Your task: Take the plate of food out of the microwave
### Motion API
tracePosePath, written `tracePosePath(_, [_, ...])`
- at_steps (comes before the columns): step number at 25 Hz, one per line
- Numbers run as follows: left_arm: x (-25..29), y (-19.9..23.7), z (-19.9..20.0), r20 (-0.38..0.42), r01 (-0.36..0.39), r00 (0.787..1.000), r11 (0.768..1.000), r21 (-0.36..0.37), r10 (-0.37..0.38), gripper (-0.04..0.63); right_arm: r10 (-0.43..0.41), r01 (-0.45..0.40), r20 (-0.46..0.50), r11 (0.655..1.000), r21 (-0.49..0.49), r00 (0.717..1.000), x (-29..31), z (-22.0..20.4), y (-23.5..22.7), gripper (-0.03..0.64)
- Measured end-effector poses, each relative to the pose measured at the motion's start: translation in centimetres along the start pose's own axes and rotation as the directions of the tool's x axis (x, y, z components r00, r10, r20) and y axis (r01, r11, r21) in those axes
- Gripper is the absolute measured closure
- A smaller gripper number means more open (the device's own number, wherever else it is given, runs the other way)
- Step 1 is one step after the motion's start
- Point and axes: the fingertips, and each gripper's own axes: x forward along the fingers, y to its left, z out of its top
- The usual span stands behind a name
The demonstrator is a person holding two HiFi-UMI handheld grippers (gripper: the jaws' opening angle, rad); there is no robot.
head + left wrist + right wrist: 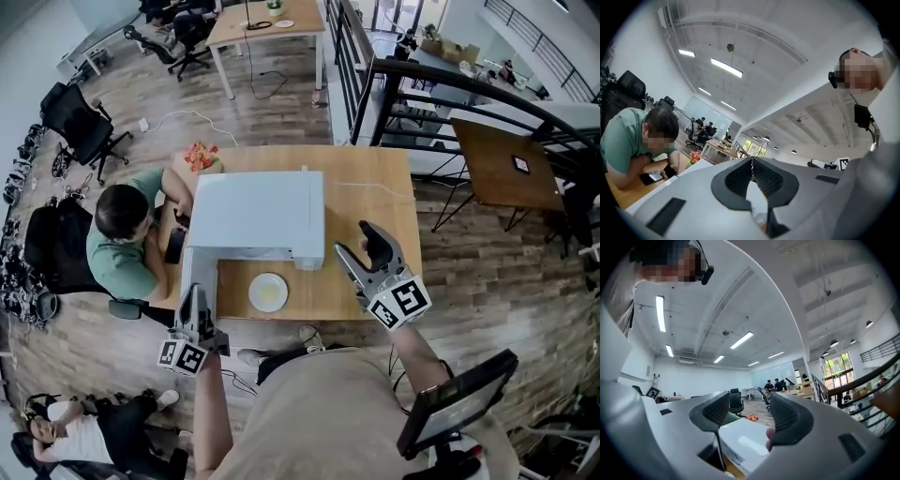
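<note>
In the head view a white microwave [258,214] stands on a wooden table [375,197], its door [198,272] swung open at the left. A white plate of pale food [268,292] rests on the table in front of the microwave's opening. My left gripper [194,298] hovers by the door's outer edge; in its own view the left gripper [751,163] is shut with nothing in it. To the right of the microwave, above the table, my right gripper [357,240] is raised. In the right gripper view its jaws [749,405] stand apart and empty, and the microwave [743,439] shows low between them.
A person in a green shirt [120,239] sits at the table's left side with a phone. A bunch of red flowers [200,155] lies at the far left corner. A black railing [450,80] and another table [506,164] are at the right, and office chairs [80,127] at the left.
</note>
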Motion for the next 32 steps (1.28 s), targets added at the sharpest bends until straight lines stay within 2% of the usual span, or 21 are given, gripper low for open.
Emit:
tracePosePath(5, [0.1, 1.2, -0.6, -0.006, -0.015, 1.000, 1.000, -0.023, 0.015, 0.589, -0.055, 0.056, -0.022, 0.996, 0.076, 0.998, -0.9, -1.5, -1.9, 0.333])
tracePosePath(12, [0.2, 2.0, -3.6, -0.054, -0.018, 0.998, 0.999, -0.048, 0.016, 0.589, -0.062, 0.080, -0.096, 0.978, 0.194, 0.993, -1.1, -5.6, -2.7, 0.333])
tracePosePath(22, [-0.1, 3.5, -6.2, -0.097, -0.044, 0.995, 0.995, -0.090, 0.036, 0.589, -0.023, 0.070, -0.246, 0.981, 0.183, 0.969, 0.7, -9.5, -1.1, 0.334])
tracePosePath(32, [-1.7, 3.4, -6.4, -0.099, -0.064, 0.994, 0.994, -0.092, 0.055, 0.589, 0.008, 0.061, -0.280, 0.970, 0.236, 0.960, 0.5, -11.4, -0.5, 0.334])
